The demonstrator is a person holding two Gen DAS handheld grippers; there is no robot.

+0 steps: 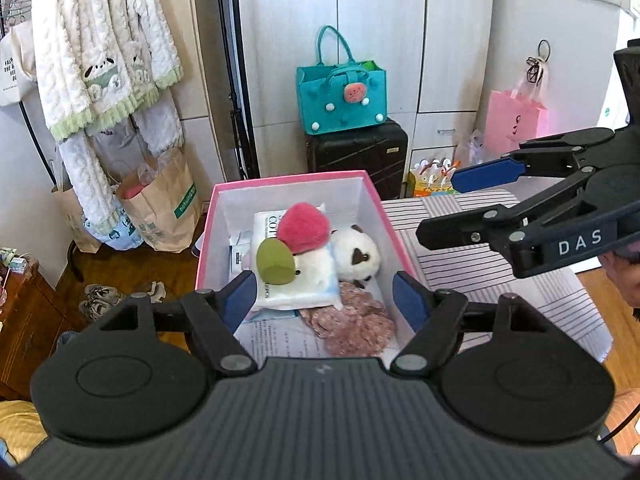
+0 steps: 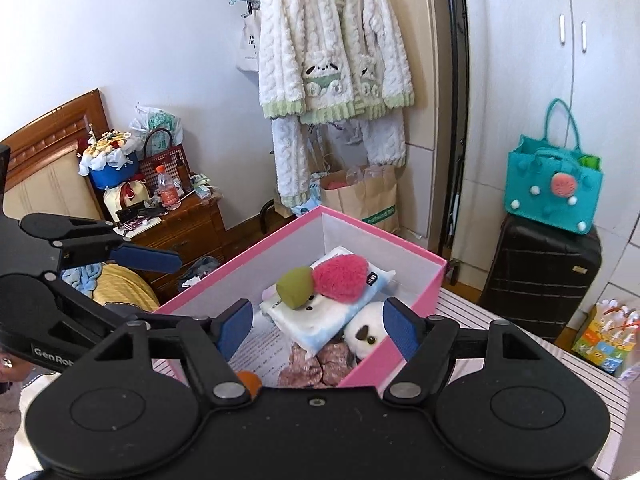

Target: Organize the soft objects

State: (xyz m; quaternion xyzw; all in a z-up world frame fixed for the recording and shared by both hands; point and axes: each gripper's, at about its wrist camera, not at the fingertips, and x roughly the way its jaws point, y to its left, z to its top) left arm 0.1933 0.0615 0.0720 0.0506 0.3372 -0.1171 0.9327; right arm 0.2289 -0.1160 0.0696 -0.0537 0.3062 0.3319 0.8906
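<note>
I see the pink puff, green sponge, tissue pack, plush and floral cloth already inside the pink box, both grippers' fingers open and empty above it, so I judge the sorting nearly finished.

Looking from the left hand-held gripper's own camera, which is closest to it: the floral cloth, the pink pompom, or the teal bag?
1. Floral cloth, at the box's near end, between the hand-held gripper's fingers.
2. Pink pompom, mid-box.
3. Teal bag, atop the black suitcase behind.
</note>
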